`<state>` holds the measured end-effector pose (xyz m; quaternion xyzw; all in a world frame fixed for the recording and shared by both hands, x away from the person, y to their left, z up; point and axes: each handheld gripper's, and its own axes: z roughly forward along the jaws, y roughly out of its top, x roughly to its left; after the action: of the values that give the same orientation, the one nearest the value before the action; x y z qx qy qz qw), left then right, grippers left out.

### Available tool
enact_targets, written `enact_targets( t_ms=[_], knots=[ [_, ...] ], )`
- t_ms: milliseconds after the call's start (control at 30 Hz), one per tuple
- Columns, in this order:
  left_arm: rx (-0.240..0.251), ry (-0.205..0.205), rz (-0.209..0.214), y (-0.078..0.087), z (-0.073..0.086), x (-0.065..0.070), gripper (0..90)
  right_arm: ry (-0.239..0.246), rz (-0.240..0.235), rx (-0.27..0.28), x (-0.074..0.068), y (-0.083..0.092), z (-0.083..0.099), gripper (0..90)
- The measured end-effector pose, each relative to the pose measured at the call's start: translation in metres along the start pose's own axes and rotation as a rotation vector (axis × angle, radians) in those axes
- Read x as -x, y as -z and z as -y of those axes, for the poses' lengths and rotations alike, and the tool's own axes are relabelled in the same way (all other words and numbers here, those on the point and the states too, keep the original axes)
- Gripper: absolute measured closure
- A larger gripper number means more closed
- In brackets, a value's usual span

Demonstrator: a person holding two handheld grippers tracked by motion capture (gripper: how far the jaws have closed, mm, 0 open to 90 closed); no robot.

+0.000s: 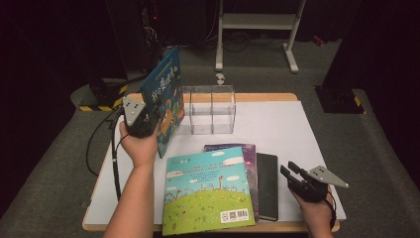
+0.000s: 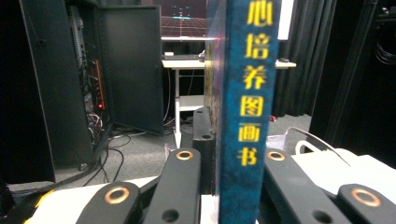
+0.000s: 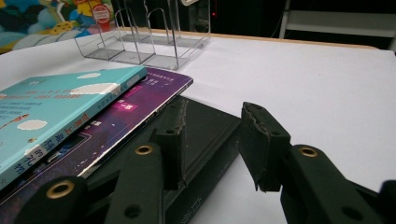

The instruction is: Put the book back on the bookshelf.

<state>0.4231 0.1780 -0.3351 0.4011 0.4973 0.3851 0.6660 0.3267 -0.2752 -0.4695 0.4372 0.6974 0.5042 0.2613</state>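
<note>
My left gripper (image 1: 154,119) is raised over the table's left side, shut on a blue picture book (image 1: 166,96) held upright. In the left gripper view the book's blue spine (image 2: 247,93) with yellow characters stands between the jaws of the left gripper (image 2: 231,156). Just left of a clear acrylic book holder (image 1: 210,110) is where the book hangs. My right gripper (image 1: 288,168) sits low at the front right, open, beside a black book (image 1: 267,186). In the right gripper view, the right gripper (image 3: 217,135) straddles the black book's (image 3: 205,123) near edge without pressing it.
A teal and green picture book (image 1: 208,191) lies on a purple book (image 1: 249,154), with the black book to their right. The white table mat (image 1: 277,124) is bare behind them. A white desk frame (image 1: 257,22) stands on the floor beyond the table.
</note>
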Motion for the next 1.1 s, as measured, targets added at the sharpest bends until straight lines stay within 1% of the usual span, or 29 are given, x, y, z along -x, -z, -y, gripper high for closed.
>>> enact_targets(
  t_ms=[67,133,233,300,400,633,833,1100],
  knots=[
    [0.004,-0.002,-0.010,-0.006,0.003,0.000,83.2,0.001,-0.001,0.001,0.000,0.000,0.000,61.4],
    [0.000,-0.016,-0.017,-0.011,0.006,-0.001,83.2,0.001,-0.002,0.001,-0.001,0.000,0.000,61.5],
    [-0.006,-0.010,-0.023,-0.019,0.012,-0.002,83.2,-0.001,-0.003,-0.002,-0.001,0.000,0.001,61.4],
    [-0.008,-0.014,-0.029,-0.023,0.016,-0.003,83.2,-0.001,-0.004,-0.004,-0.001,-0.001,0.001,61.5],
    [-0.012,-0.034,-0.037,-0.029,0.022,-0.002,83.2,-0.002,-0.005,-0.005,-0.001,-0.001,0.001,61.6],
    [-0.004,-0.046,-0.039,-0.040,0.030,-0.001,83.2,0.002,-0.008,-0.007,-0.002,-0.001,0.001,61.8],
    [0.005,-0.056,-0.044,-0.041,0.035,-0.002,83.2,0.004,-0.013,-0.009,-0.003,-0.001,0.001,62.0],
    [0.023,-0.039,-0.054,-0.037,0.040,-0.006,83.1,0.005,-0.013,-0.012,-0.003,0.000,0.002,62.0]
  ],
)
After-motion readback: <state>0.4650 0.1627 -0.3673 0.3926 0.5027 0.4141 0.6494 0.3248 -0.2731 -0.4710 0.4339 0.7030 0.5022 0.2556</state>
